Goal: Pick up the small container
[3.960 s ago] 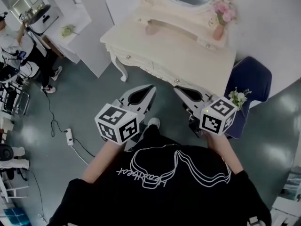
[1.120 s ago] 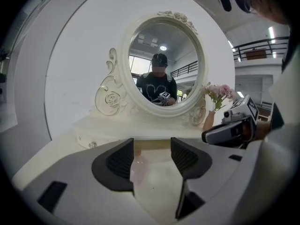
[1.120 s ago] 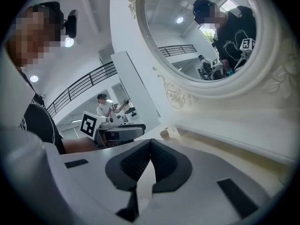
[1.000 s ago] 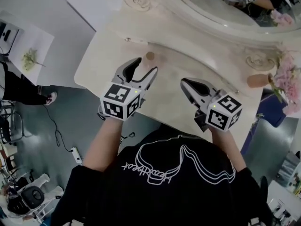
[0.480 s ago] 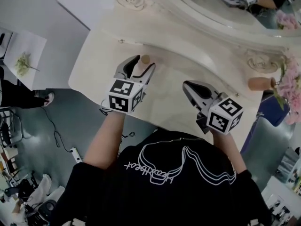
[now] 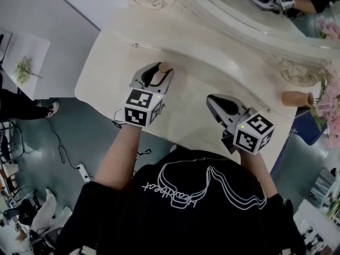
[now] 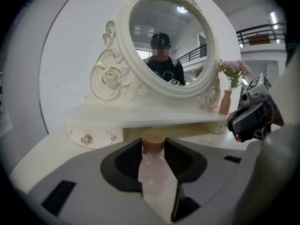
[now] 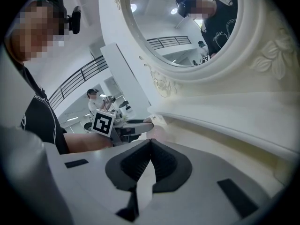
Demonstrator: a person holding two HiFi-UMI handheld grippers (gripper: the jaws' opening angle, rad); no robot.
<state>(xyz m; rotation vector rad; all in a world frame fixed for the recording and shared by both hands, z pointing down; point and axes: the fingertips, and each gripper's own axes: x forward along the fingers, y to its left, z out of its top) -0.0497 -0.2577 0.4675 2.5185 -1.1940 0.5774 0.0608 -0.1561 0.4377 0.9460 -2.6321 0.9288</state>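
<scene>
- The small container, a single pale pink bottle with a cork stopper, stood upright on the dressing table. It was toward the table's left end, just in front of the table's raised shelf.
- Two grippers were over that table, one in each of the person's hands.
- The left gripper was at the container. Its two jaws were closing, with the bottle between them and the dark pads against its neck and shoulders on both sides.
- The right gripper hung over the table's front edge, well to the right of the container. Its jaws met at the tips with nothing between them.
- One oval mirror in a carved cream frame rose from the back of the table, and it showed the person in a black shirt.
- One terracotta vase stood at the table's right end beside the mirror, with one bunch of pink flowers in it.
- One small round knob showed on the shelf's left drawer front.
</scene>
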